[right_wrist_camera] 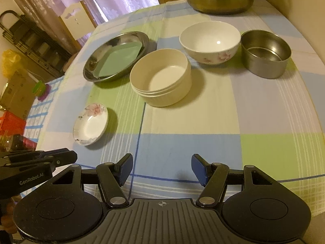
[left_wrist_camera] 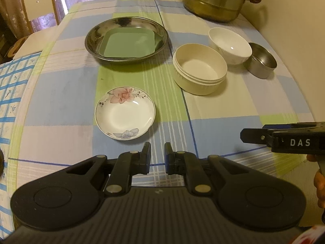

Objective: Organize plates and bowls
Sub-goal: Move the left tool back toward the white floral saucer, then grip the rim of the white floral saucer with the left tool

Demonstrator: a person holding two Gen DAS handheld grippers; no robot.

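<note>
Left wrist view: the left tongs point(left_wrist_camera: 157, 156) sit at the lower centre, jaws nearly together with a narrow gap and nothing between them. Just above them lies the small flowered saucer point(left_wrist_camera: 125, 113) on the checked cloth of the bench point(left_wrist_camera: 61, 93). Higher up, the steel plate point(left_wrist_camera: 127, 40) carries a green square dish point(left_wrist_camera: 128, 44). At centre right stands the cream bowl point(left_wrist_camera: 200, 68), with the white bowl point(left_wrist_camera: 230, 45) behind it and the steel bowl point(left_wrist_camera: 262, 60) at far right. The right tongs point(left_wrist_camera: 251, 135) enter from the right edge.

The saucer's low, glazed rim gives little to pinch; I judge a shallow bite could let it slip and chip on landing.

Right wrist view: the right tongs point(right_wrist_camera: 162, 168) are spread wide at the bottom, empty. The cream bowl point(right_wrist_camera: 160, 77) is mid-frame, the white bowl point(right_wrist_camera: 210, 41) and steel bowl point(right_wrist_camera: 266, 53) at upper right, the steel plate point(right_wrist_camera: 115, 56) at upper left, the saucer point(right_wrist_camera: 90, 124) at lower left.

The bowls crowd together, so reaching for one risks knocking its neighbour; nesting china into steel could clatter or tip if dropped off-centre. The cloth may also drag.
</note>
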